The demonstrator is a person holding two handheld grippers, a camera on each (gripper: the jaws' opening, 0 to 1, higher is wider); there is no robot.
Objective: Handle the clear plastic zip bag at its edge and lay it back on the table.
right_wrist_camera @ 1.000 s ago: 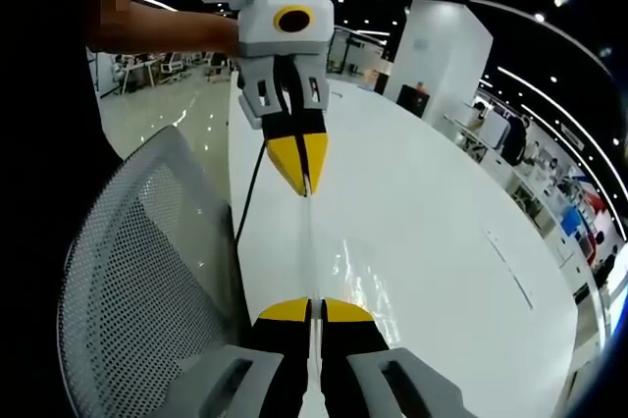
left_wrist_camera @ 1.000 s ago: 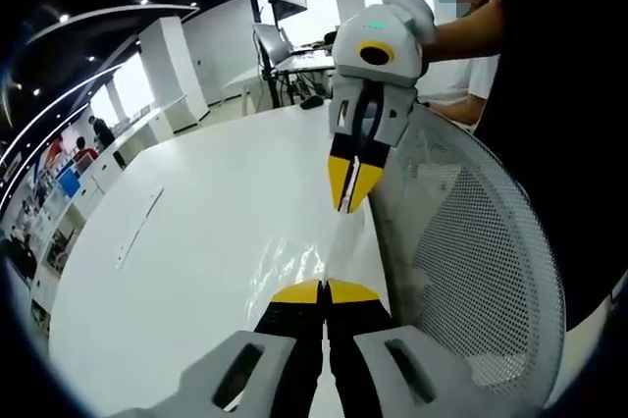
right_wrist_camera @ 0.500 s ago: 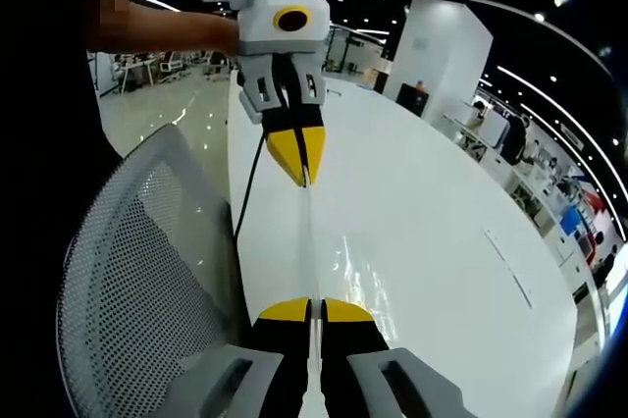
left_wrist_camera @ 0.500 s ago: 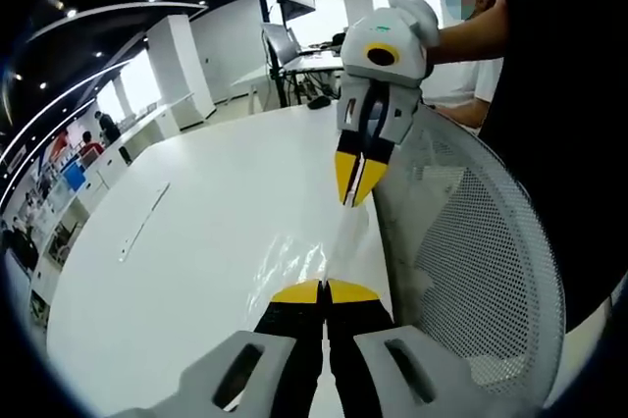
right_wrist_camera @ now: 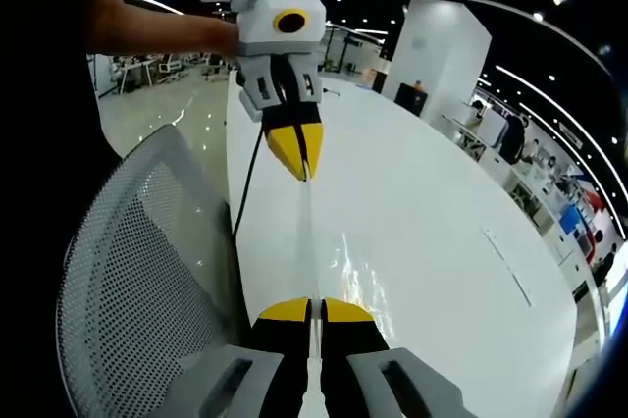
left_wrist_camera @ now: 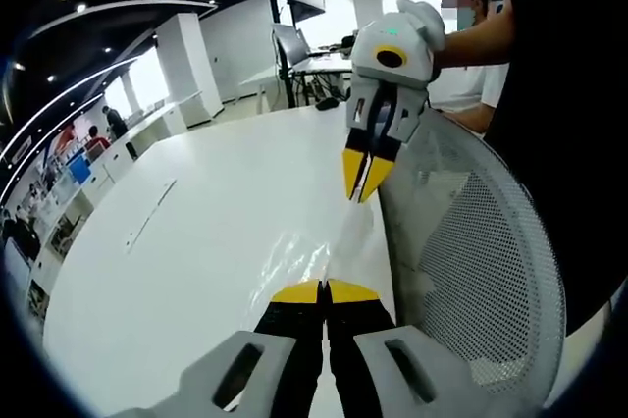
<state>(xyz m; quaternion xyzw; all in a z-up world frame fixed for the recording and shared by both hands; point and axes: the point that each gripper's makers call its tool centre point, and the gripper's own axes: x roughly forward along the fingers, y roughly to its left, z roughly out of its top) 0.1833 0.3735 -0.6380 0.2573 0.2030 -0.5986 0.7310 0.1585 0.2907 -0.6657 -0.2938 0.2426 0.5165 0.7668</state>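
Clearly the handling part was under way and the laying-down was not yet done: the clear plastic zip bag (left_wrist_camera: 339,241) hung stretched edge-on between the two tools, above the white surface (left_wrist_camera: 196,241) and not resting on it. In the left gripper view the left tool (left_wrist_camera: 323,292) had its yellow-tipped jaws pinched together on the near edge of the bag, and the right tool (left_wrist_camera: 365,175) came in from the far side with its jaws closed down on the opposite edge. The right gripper view showed the same arrangement from the other end: the right tool (right_wrist_camera: 313,310) clamped on the near edge, the left tool (right_wrist_camera: 298,155) gripping the far one, and the bag (right_wrist_camera: 306,232) a thin pale strip running between them. By my reading, what remained was to lower it flat and release both edges. The bag was thin, glossy film, nearly invisible except for crinkled highlights near the lower tool, and would likely be limp and slippery. The surface was smooth, broad and reflective, with a rounded outline. Beside it stood a mesh chair back (left_wrist_camera: 471,261), white, perforated and curved, close to the bag's line.
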